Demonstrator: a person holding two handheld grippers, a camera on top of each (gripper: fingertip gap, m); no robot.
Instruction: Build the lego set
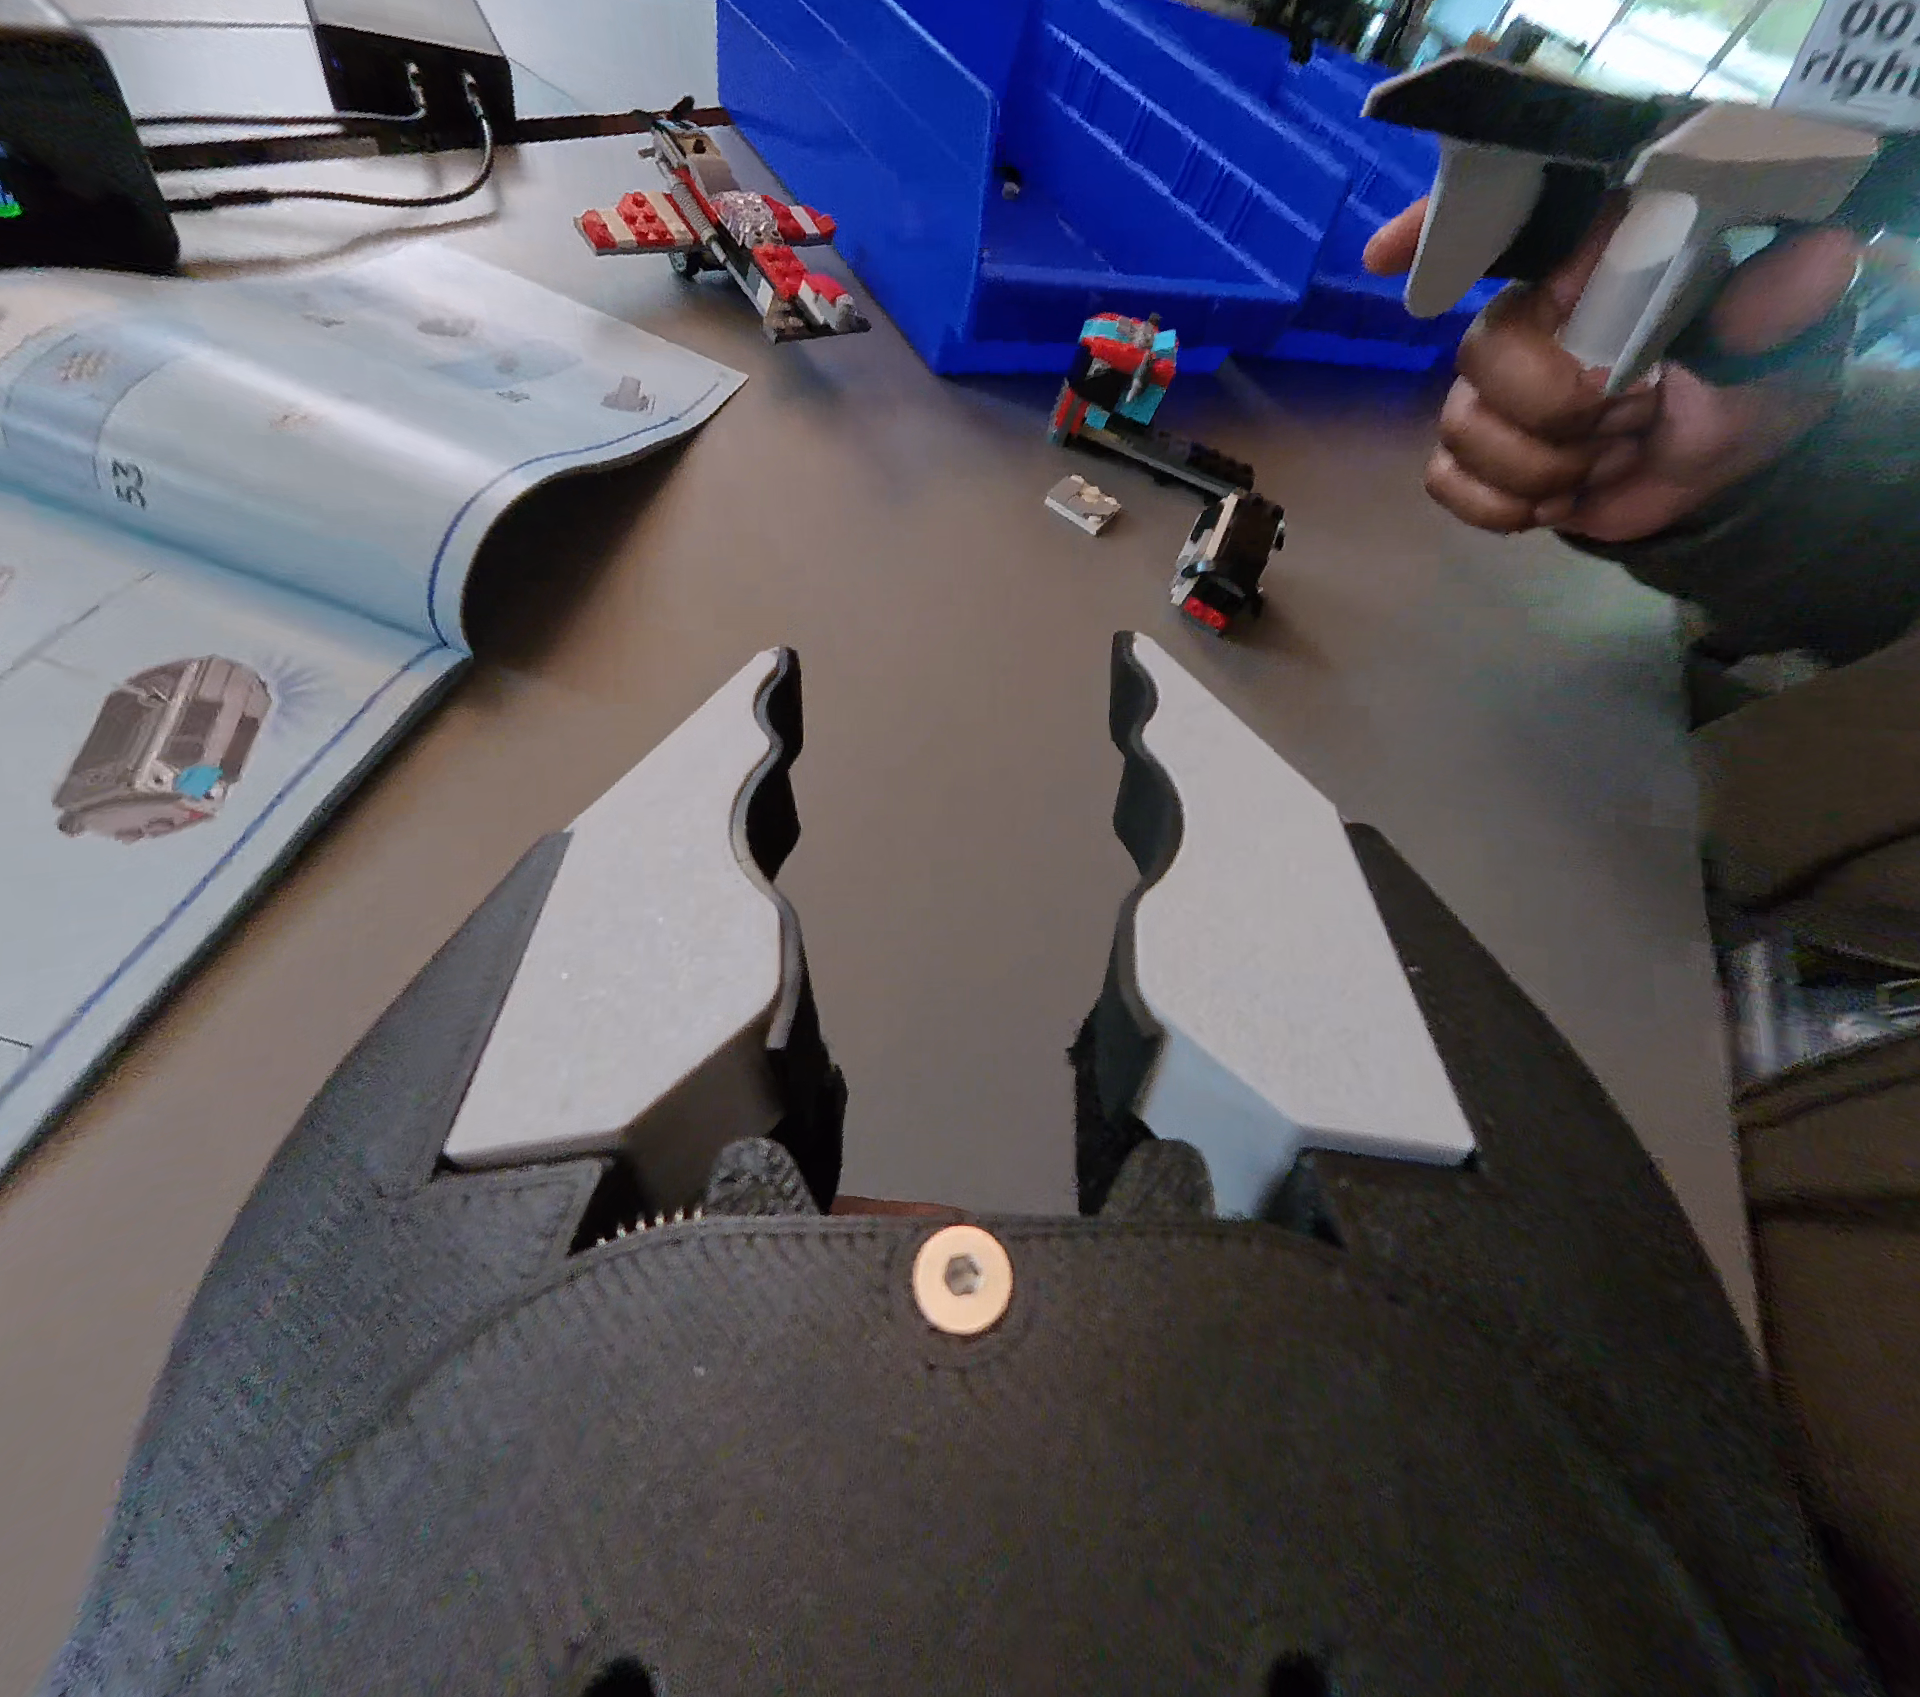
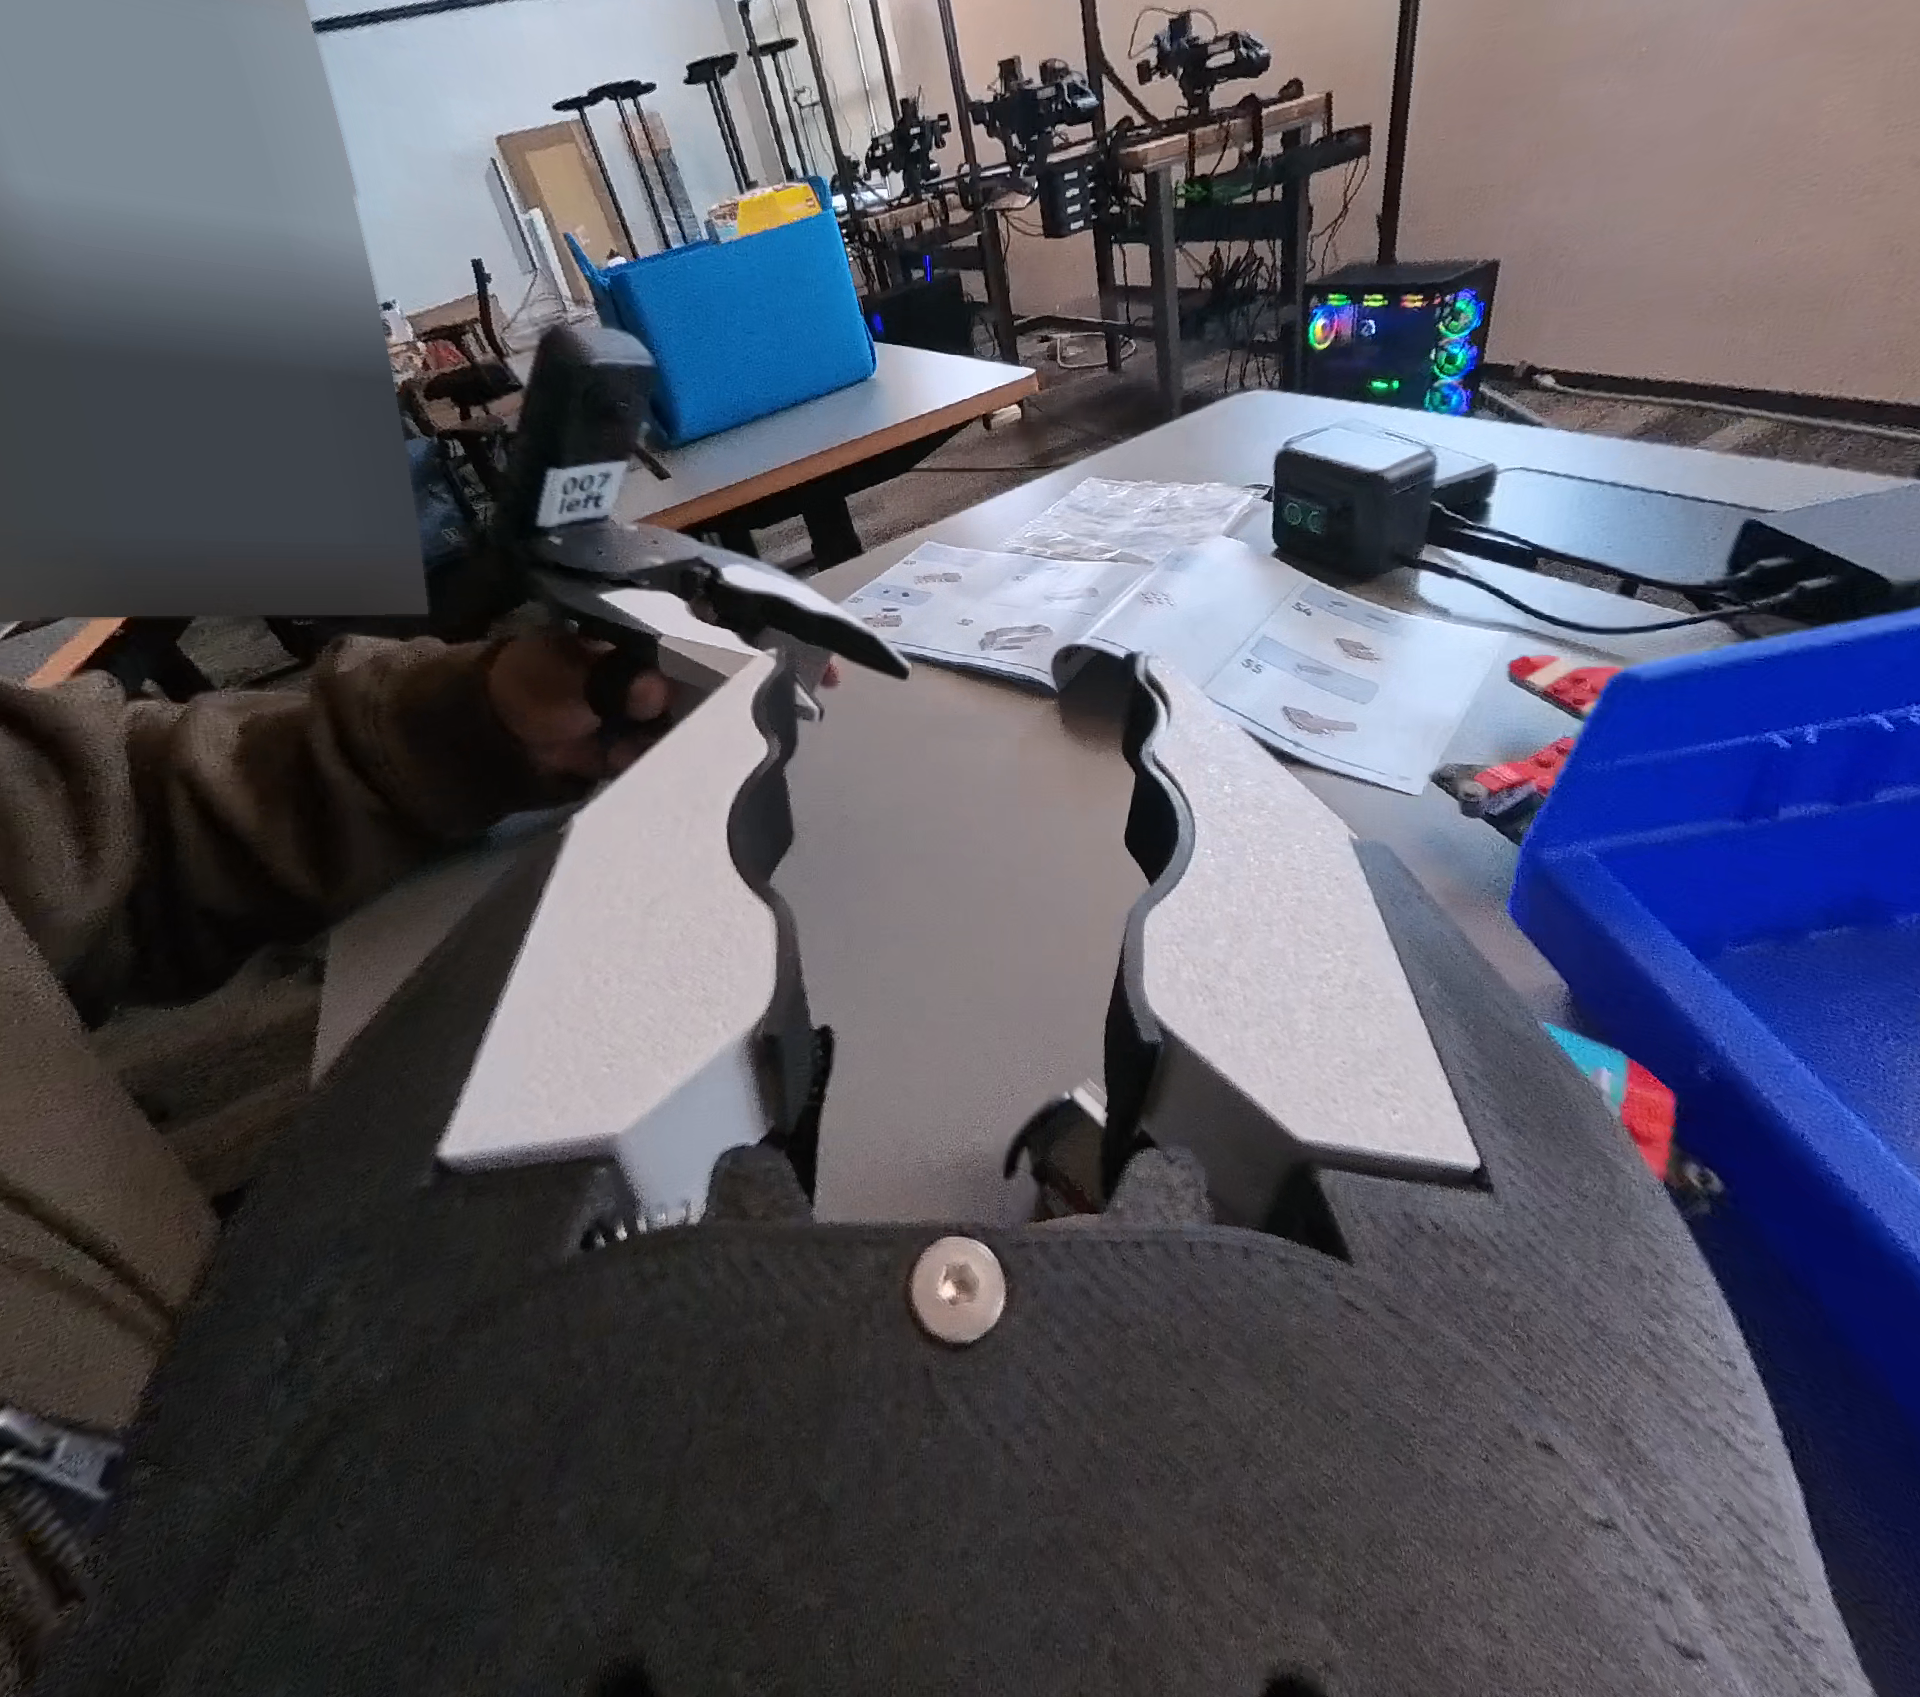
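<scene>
Brick models lay on desk (image 1: 935,567) in front of blue bins (image 1: 1039,141): red-white plane (image 1: 727,234), teal-red piece (image 1: 1117,374), black block (image 1: 1226,556), small grey plate (image 1: 1083,504). Left gripper (image 1: 956,660) was spread wide, nothing between pads, over bare desk, black block nearest. Right gripper (image 2: 956,671) likewise parted and bare, beside bins. Open booklet (image 1: 260,452) lay left of bins.

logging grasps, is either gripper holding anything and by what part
Nothing is held. The left gripper and right gripper are both open, with only bare table between the fingers.
</scene>
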